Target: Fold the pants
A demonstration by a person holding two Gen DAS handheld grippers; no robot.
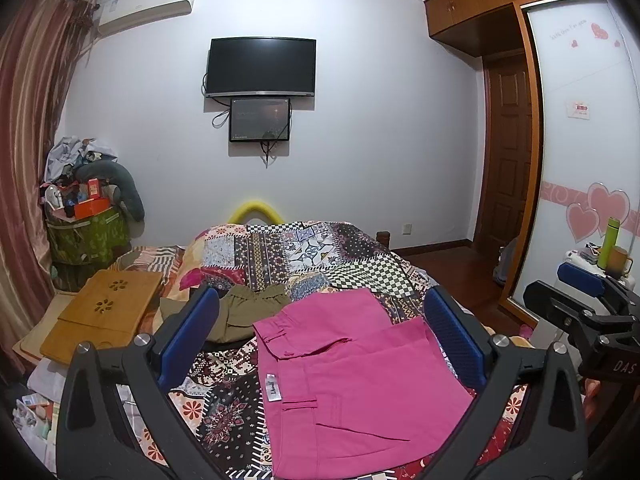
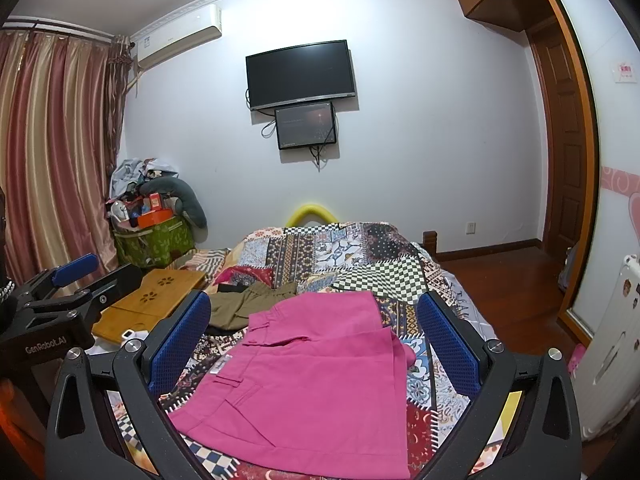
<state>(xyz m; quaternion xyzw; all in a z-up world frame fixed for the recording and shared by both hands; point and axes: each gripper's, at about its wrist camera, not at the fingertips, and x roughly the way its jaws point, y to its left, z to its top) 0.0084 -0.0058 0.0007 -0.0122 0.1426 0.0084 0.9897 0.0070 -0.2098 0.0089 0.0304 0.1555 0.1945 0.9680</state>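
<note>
Pink pants [image 1: 352,376] lie folded in a flat rectangle on the patchwork bedspread [image 1: 304,256], with a white label near the waistband; they also show in the right wrist view [image 2: 316,376]. My left gripper [image 1: 320,340] is open above the pants, touching nothing. My right gripper [image 2: 316,340] is open above the pants too, empty. The right gripper appears at the right edge of the left wrist view [image 1: 584,292], the left gripper at the left edge of the right wrist view [image 2: 72,280].
An olive-green garment [image 1: 248,312] lies bunched behind the pink pants. A wooden lap desk [image 1: 104,312] rests at the bed's left. A cluttered green bin [image 1: 84,236] stands by the curtains. A wardrobe [image 1: 580,160] and door are to the right.
</note>
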